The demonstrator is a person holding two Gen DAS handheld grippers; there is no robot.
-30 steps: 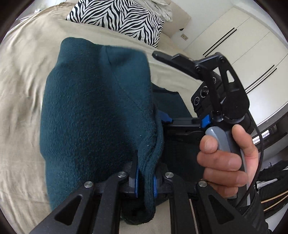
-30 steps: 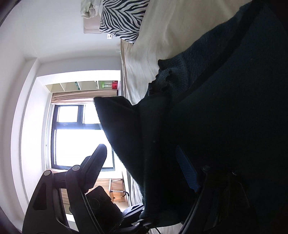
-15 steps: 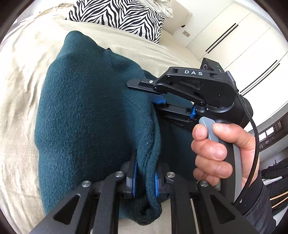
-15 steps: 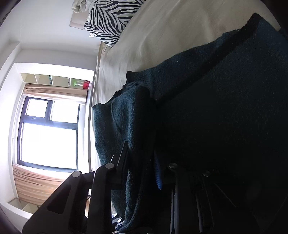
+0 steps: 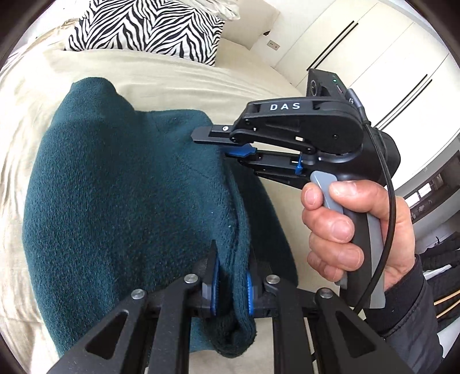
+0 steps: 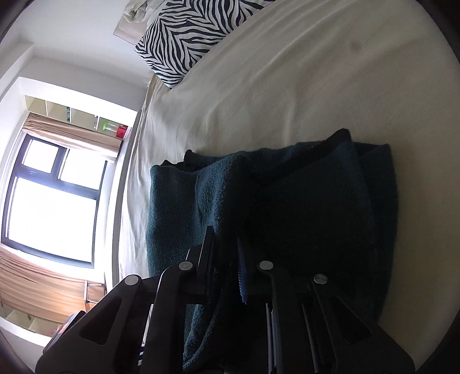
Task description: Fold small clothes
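Nearest the left camera, the left hand-held gripper (image 5: 231,283) is clamped on a folded edge of the teal sweater (image 5: 123,201). Beyond it, the right hand-held gripper (image 5: 234,143) is closing on another fold, cloth between its jaws. Sweater lies on the bed (image 5: 37,95), zebra pillow (image 5: 149,26) behind.

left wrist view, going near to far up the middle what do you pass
left gripper jaws shut on the teal garment → beige bedsheet → zebra-print pillow
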